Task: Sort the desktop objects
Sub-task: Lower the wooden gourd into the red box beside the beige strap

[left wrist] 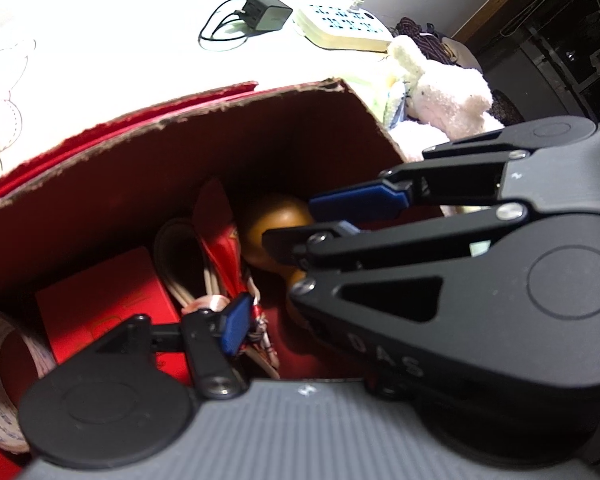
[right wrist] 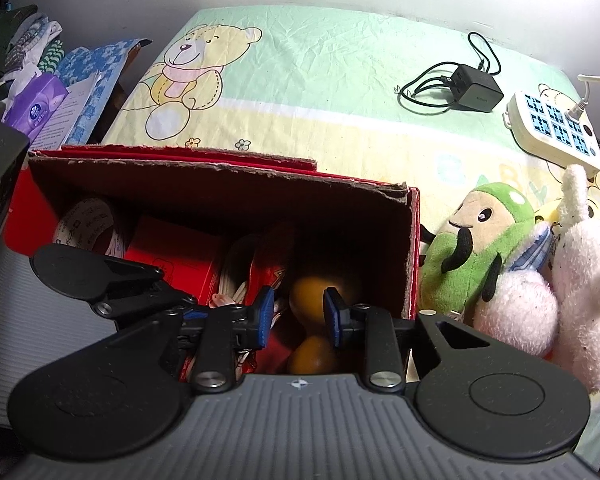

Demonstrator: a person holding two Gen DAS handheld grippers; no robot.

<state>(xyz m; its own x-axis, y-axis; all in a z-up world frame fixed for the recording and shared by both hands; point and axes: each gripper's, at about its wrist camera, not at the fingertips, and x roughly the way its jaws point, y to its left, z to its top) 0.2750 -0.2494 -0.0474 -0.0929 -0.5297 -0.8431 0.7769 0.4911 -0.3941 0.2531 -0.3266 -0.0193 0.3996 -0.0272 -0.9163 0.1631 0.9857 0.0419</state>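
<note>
Both tongs, left tongs (left wrist: 296,264) and right tongs (right wrist: 297,312), hang spread and empty over the red cardboard box (right wrist: 220,188); below them sit two oranges (right wrist: 320,292), a tape roll (right wrist: 88,220), a red packet (right wrist: 172,252).

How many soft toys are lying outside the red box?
3, possibly more hidden. The green plush lies against the red box wall; the pink-white plush lies at its right; a yellow plush peeks out behind them.

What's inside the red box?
Inside the red cardboard box: a tape roll, a small red box, a red-and-white bundle and two orange-brown balls. The hand-held grippers hide the box's near part.
</note>
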